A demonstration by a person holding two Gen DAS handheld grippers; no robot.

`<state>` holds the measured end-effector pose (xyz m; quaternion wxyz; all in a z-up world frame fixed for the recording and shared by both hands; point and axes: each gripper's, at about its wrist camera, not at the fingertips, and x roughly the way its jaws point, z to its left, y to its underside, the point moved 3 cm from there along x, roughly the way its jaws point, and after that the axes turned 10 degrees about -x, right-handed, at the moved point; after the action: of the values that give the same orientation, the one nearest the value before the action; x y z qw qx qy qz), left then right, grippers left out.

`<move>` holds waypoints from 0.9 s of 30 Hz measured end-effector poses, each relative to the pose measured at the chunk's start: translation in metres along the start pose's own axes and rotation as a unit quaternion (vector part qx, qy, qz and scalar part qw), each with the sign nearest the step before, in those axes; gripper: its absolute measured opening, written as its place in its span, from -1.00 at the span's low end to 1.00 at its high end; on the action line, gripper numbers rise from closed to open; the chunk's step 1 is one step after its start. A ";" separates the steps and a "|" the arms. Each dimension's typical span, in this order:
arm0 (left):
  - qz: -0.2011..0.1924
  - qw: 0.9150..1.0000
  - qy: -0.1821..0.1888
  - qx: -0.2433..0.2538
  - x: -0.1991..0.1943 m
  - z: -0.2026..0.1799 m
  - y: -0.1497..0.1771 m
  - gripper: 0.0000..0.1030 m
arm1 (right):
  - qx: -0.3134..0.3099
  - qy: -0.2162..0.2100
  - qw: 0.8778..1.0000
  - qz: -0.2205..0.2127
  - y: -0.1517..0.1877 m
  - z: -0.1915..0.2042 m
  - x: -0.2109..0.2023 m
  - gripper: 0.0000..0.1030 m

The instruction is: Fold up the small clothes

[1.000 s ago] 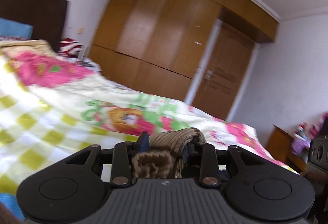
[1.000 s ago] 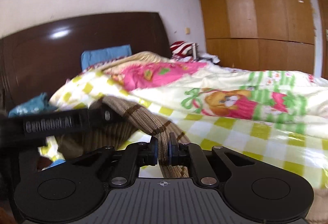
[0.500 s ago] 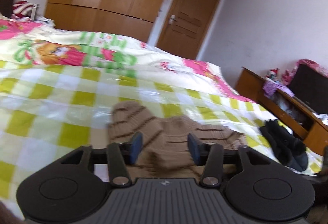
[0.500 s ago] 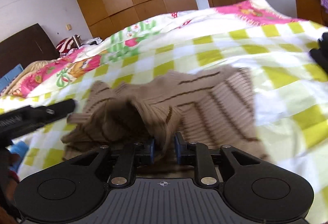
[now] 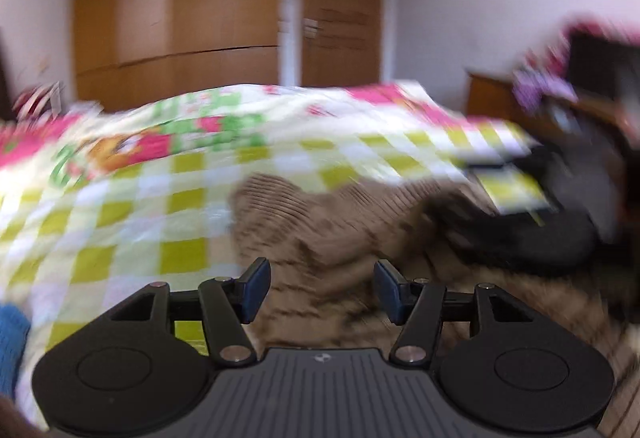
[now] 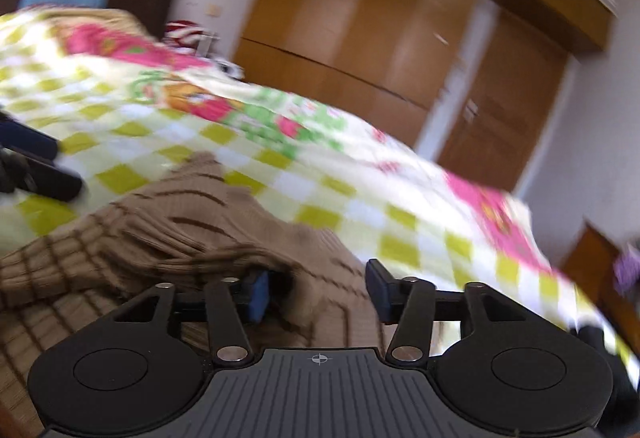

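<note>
Sweater (image 5: pixel 320 222), brown ribbed knit with darker stripes, lies rumpled on the bed's checked quilt (image 5: pixel 132 205), just ahead of both grippers. Both views are smeared by motion, so its outline, sleeves and collar cannot be sorted out. Its near edge is cut off behind each gripper's black body, and in the left wrist view its right side melts into a dark blurred shape that I cannot identify. In the right wrist view the knit (image 6: pixel 168 234) bunches into a ridge that hides the tip of the left-hand finger.

The left gripper (image 5: pixel 320 290) has its jaws well apart. The blue pads (image 5: pixel 256 288) stand clear on either side, with the sweater seen in the gap beneath them; whether the fingertips brush the fabric is too blurred to tell, but nothing is pinched.

The right gripper (image 6: pixel 316 288) has its jaws opening and already wide. A fold of the knit lies between them and drapes against the left-hand finger, while the right-hand pad (image 6: pixel 378 288) stands free of the cloth. It grips nothing.

At the left edge of the right wrist view, dark fingers of the other gripper (image 6: pixel 36 173) poke in over the quilt, just beside the sweater. Behind the bed stand a wooden wardrobe (image 6: pixel 360 17) and a door (image 6: pixel 500 101), both blurred.
</note>
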<state>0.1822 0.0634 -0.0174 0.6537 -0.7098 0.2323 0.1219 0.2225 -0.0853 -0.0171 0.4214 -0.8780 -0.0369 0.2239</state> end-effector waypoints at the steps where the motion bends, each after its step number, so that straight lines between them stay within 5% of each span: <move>1: 0.004 0.999 -0.009 0.034 0.003 -0.011 0.007 0.35 | -0.018 -0.005 1.000 -0.009 -0.005 0.004 0.001 -0.01; 7: 0.049 0.994 -0.030 0.092 0.027 -0.019 0.026 0.35 | -0.145 -0.024 0.989 -0.011 -0.017 0.025 0.031 -0.11; 14: 0.063 0.994 -0.081 0.023 0.036 0.017 0.034 0.36 | -0.257 -0.053 0.965 0.023 0.003 0.022 -0.006 -0.07; 20: 0.066 0.994 -0.082 -0.032 0.031 0.035 0.034 0.44 | -0.299 -0.122 0.946 -0.031 -0.020 0.071 -0.016 -0.11; 24: 0.060 0.994 -0.087 -0.040 0.029 0.037 0.036 0.45 | -0.341 -0.129 0.931 -0.016 -0.016 0.102 0.021 -0.73; 27: 0.054 0.992 -0.095 -0.056 0.025 0.045 0.036 0.45 | -0.337 -0.134 0.932 0.006 -0.013 0.105 0.038 -0.98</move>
<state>0.1925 0.1023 -0.0658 0.6243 -0.7171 0.2000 0.2366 0.2135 0.0086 -0.0776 0.0904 -0.9306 -0.1611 0.3162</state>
